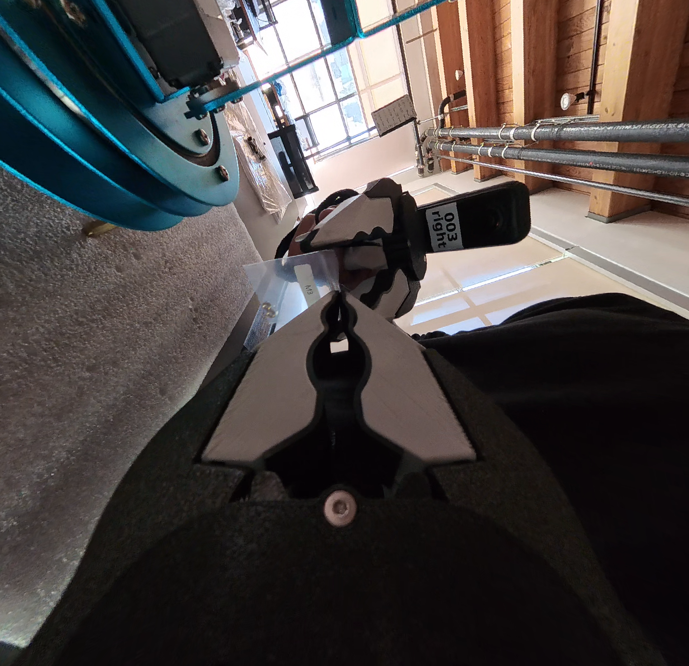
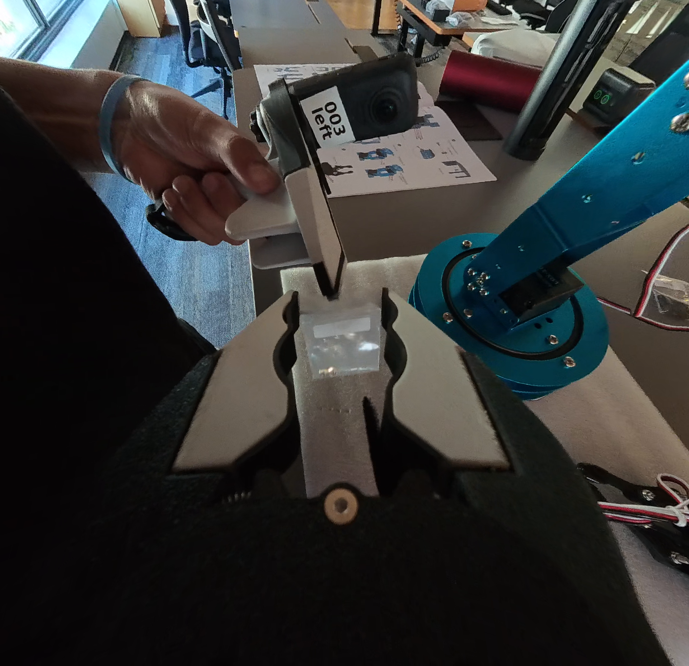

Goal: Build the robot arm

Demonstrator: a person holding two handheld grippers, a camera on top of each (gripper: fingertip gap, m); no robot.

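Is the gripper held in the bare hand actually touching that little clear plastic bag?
Touching. In the right wrist view the left gripper comes down with closed tips pinching the clear bag's top edge.

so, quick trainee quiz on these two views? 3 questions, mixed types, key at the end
1. True or false: the right gripper is shut on the bag.
2. What pinches the bag's top edge? A) the left gripper B) a strip of tape C) nothing
3. Fill in: the round base to the right of the bag in the right wrist view is ___ in colour.

Key: 1 false, it is open with a finger on each side of the bag; 2 A; 3 blue.
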